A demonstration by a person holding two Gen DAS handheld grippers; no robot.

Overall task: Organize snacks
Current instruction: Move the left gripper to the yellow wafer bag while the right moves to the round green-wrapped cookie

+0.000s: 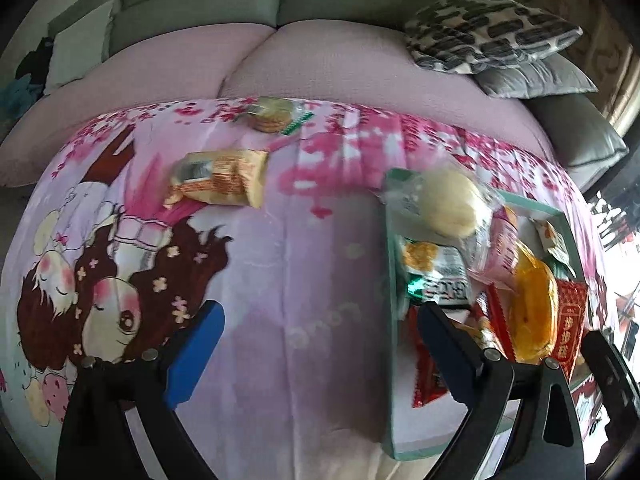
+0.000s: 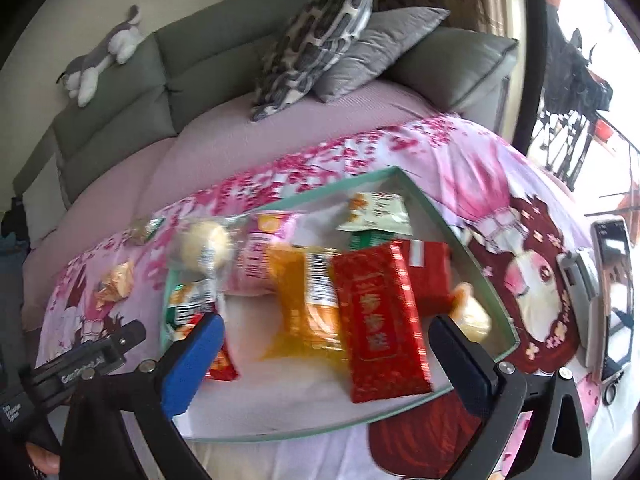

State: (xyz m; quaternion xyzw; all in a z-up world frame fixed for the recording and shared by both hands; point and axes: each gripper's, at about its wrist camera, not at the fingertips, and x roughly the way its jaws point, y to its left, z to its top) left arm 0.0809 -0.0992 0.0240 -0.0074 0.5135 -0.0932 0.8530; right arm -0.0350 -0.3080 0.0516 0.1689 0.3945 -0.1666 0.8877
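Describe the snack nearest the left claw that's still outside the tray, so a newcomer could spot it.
Start at the cartoon-print cloth spread in front of the sofa; the pale green tray sits on its right part. Left of the tray, two packets lie loose on the cloth. The nearer one is the tan and orange cracker pack, wider than the small green-edged biscuit packet beyond it.

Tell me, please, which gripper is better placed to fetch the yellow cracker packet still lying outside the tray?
Left. The left gripper is open over bare cloth facing the cracker packet; the right gripper hangs over the tray.
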